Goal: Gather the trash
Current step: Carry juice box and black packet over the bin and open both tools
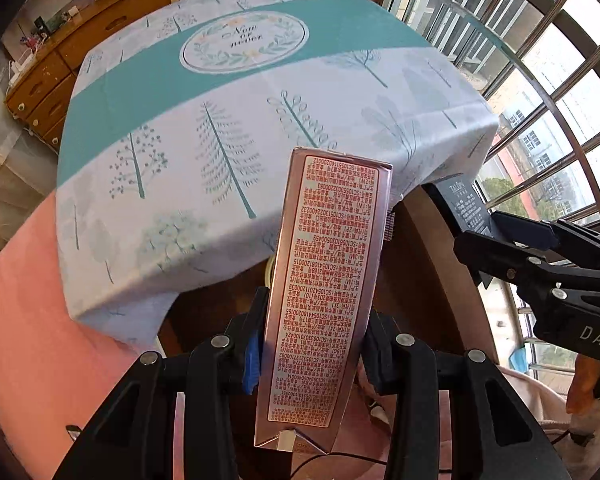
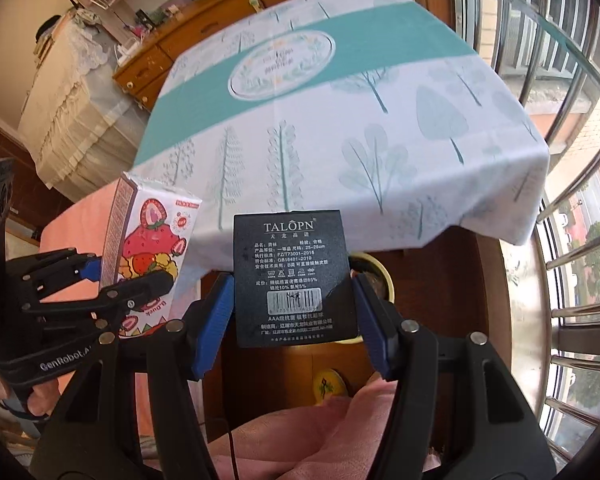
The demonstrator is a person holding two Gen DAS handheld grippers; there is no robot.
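Landmark: the table (image 1: pixel 260 128) under its white cloth with teal trees and a teal band; everything below is placed against it.

Risk, carton: the left gripper (image 1: pixel 312 344) pinches the tall strawberry carton (image 1: pixel 324 280) low on its narrow sides, so most of its length stands free above the pads. I'd judge that a quick swing could lever it loose and drop it off the table's near edge.

Risk, box: the right gripper (image 2: pixel 294 312) holds the flat black box (image 2: pixel 294 276) by its two side edges only. A thin empty box can buckle or slide between the pads, and I'd guess a hard squeeze would crush it instead of securing it.

Risk, collision: both grippers hang close together just off the table's near edge; in the left view the right one sits just beside the carton, so they could knock each other.

Risk, below: a yellow-rimmed pot (image 2: pixel 374 276) stands below the table's near edge, partly behind the box; anything dropped may land in it.

Carton versus claw: between the left jaws, pressed on both sides, its top leaning toward the table.

Box versus claw: between the blue pads (image 2: pixel 216 320) of the right gripper, label facing the camera, its upper edge overlapping the cloth's hanging hem.

Bin: none in view.
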